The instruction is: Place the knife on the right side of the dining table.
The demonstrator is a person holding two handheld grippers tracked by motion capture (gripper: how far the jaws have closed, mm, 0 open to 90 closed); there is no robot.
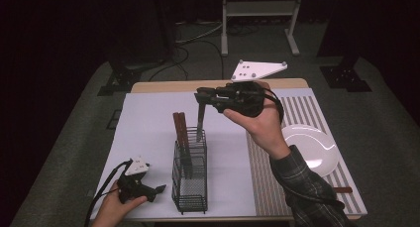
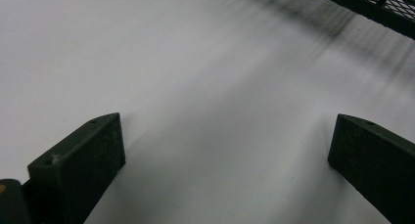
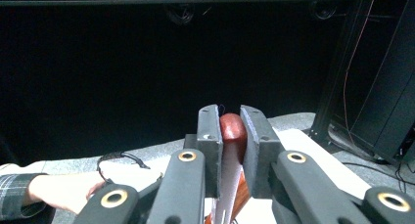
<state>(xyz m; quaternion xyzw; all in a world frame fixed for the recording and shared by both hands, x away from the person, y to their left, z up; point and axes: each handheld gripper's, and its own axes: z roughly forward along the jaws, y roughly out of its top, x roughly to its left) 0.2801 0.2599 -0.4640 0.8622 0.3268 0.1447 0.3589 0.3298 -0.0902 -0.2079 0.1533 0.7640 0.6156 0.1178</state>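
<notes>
I work in what looks like a staged recording lab rather than a home: my table (image 1: 148,86) stands alone on grey carpet (image 1: 64,138), ringed by black curtains and darkness, with cables (image 1: 198,38) trailing across the floor past a white metal frame (image 1: 257,11) and black stand feet (image 1: 346,78). The place setting is a prop-like one, a white sheet (image 1: 148,123), a striped mat (image 1: 307,113), a white plate (image 1: 317,147) and a black wire caddy (image 1: 190,182). Dark metal framing (image 3: 342,67) with a thin red wire (image 3: 353,62) edges the space behind.
</notes>
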